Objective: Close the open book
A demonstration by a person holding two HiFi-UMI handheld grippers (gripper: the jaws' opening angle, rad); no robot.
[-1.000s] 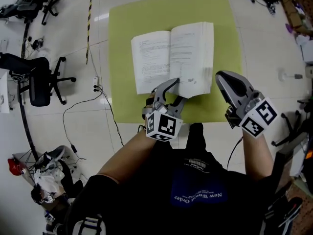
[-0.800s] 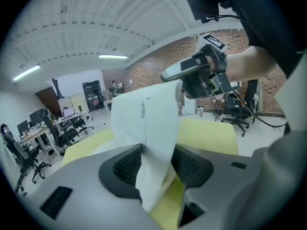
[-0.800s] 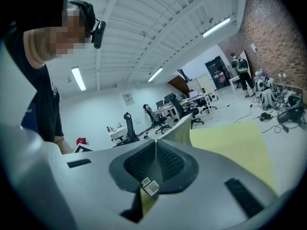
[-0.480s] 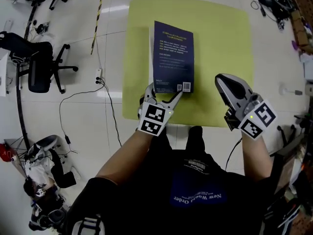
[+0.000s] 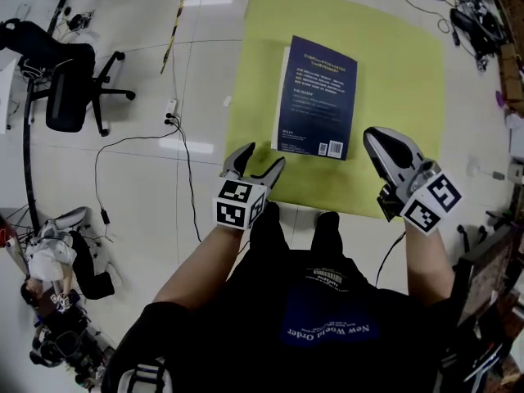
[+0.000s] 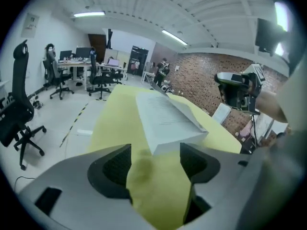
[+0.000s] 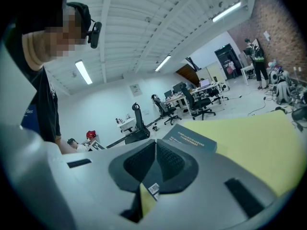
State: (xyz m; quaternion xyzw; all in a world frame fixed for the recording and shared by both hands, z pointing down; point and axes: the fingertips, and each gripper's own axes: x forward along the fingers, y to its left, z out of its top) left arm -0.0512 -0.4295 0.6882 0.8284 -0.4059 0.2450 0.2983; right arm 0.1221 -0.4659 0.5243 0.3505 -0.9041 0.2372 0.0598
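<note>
The closed dark blue rectangular book (image 5: 315,97) (image 6: 165,119) (image 7: 189,138) is lying flat with its back cover facing up. Its long axis is running from near to far, leaning slightly to the right at the far end. The barcode is sitting at the near right corner and the white page edge is showing along the left side. The book is resting on a yellow-green mat (image 5: 401,80) (image 6: 115,114) (image 7: 254,143).

I am holding my left tool (image 5: 262,155) (image 6: 156,162) just near the book's near left corner. Its jaws are standing wide, having just been opening, with only mat between them. My right tool (image 5: 375,137) (image 7: 154,157) is hovering off the near right corner with its jaws pressing together on nothing.

The mat is lying on a white tiled floor (image 5: 205,80). A black office chair (image 5: 61,72) and a black cable (image 5: 139,146) are sitting to the left.
</note>
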